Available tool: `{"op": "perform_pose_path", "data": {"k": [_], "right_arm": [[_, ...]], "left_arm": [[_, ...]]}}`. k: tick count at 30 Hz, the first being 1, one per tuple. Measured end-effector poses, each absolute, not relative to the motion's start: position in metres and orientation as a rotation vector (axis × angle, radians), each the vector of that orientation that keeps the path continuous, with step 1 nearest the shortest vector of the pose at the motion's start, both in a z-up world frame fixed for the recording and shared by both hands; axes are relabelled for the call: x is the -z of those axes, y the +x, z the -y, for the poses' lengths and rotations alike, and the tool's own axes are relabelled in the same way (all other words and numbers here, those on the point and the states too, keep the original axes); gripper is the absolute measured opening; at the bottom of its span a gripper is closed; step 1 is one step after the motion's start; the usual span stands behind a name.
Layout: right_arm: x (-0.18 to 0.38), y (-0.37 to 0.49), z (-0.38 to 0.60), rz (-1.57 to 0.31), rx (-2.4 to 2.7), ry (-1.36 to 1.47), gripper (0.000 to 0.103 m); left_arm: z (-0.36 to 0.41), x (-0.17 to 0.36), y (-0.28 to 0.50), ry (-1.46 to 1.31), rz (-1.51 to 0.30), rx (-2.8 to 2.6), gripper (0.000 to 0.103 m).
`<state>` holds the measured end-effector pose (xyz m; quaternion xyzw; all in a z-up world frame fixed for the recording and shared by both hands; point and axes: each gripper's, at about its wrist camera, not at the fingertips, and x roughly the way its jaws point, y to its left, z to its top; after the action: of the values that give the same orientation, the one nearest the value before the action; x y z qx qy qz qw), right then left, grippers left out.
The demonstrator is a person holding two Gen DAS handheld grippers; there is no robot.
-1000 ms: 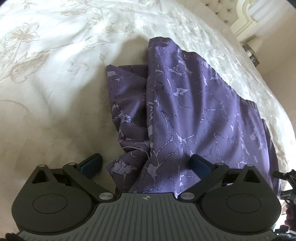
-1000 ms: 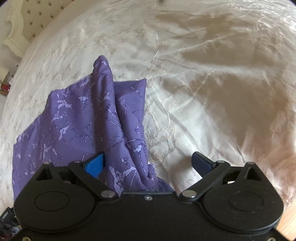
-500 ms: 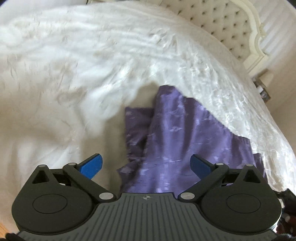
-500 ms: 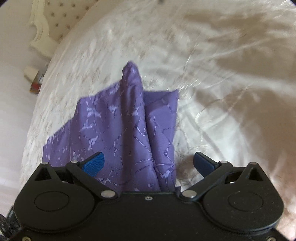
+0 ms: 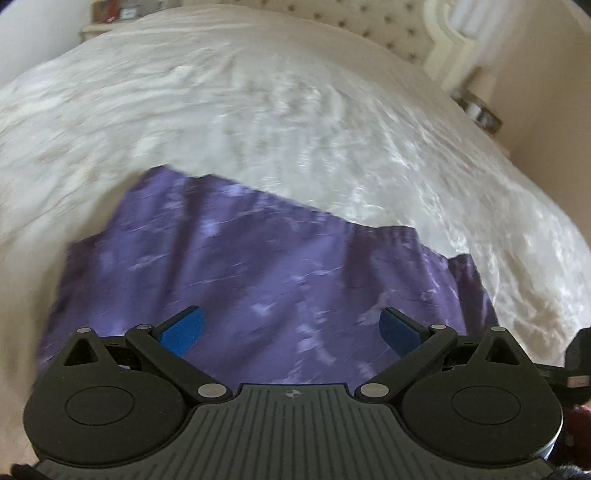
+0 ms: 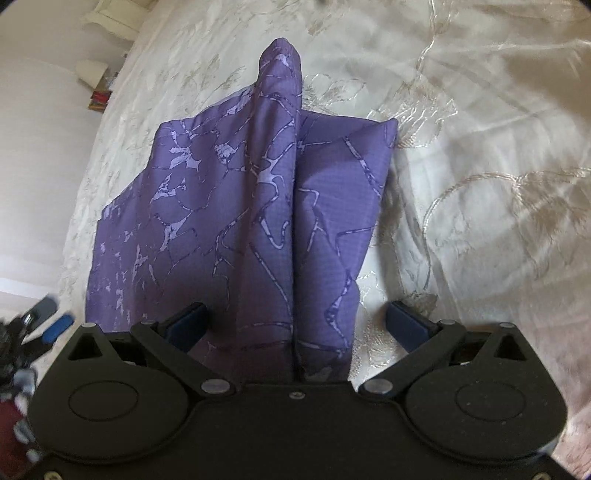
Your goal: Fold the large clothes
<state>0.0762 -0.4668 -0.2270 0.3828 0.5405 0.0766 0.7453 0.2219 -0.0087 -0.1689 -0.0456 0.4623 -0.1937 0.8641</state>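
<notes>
**Purple Garment Lay Part-Folded on the Bed, Both Grippers Spread Wide**

In the left wrist view, blurred by motion, the left gripper (image 5: 291, 328) had its blue fingers (image 5: 183, 329) spread wide apart with nothing between them. It hung over the purple garment (image 5: 266, 269), though the blur made it impossible to say whether the pads touched the cloth. The garment filled the lower middle of the view, from about 9 o'clock across to 3 o'clock, and lay on the cream bedspread (image 5: 258, 110). Its far edge ran down from 11 o'clock toward 3 o'clock. A tufted headboard (image 5: 388, 33) stood at 1 o'clock beyond the bed. A dark part of another tool (image 5: 578, 365) showed at the 3 o'clock edge.

In the right wrist view, which was sharp, the right gripper (image 6: 295, 325) was likewise spread wide, its fingers (image 6: 404, 325) holding nothing. The purple garment (image 6: 221, 206) lay between and ahead of them, running from the gripper's body up toward 12 o'clock. A raised fold ran up its middle to a peak at 12 o'clock, with a flat layer at 10 o'clock and a second flap at 1 o'clock. The embroidered bedspread (image 6: 480, 166) stretched away at 2 and 3 o'clock. The left finger stood over the cloth; the right finger stood over bare bedspread just beside the garment's edge. A blurred blue-tipped tool (image 6: 48, 328) appeared at 9 o'clock.
</notes>
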Motion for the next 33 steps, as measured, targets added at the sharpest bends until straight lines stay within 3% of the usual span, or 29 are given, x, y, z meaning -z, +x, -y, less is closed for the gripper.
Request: {"op": "perform_pose_path", "data": {"k": [7,10,12,14,33], "right_arm": [[0.231,0.078,0.478,-1.189,-0.243,0.849,0.103],[0.231,0.078,0.479,-1.191,-0.268,0.850,0.103],[0.232,0.076,0.484,-1.192,-0.280,0.859,0.103],[0.234,0.075,0.487,-1.191,-0.290,0.874,0.103],[0.231,0.107,0.512,-1.072,-0.423,0.906,0.103]], "left_arm": [[0.068,0.176,0.232,0.034,-0.923,0.442,0.100],[0.084,0.184,0.243,0.068,-0.956,0.412,0.051],[0.089,0.192,0.252,0.064,-0.998,0.393,0.045],[0.094,0.199,0.260,0.068,-1.030,0.375,0.021],[0.114,0.236,0.282,0.131,-1.109,0.292,0.017]]}}
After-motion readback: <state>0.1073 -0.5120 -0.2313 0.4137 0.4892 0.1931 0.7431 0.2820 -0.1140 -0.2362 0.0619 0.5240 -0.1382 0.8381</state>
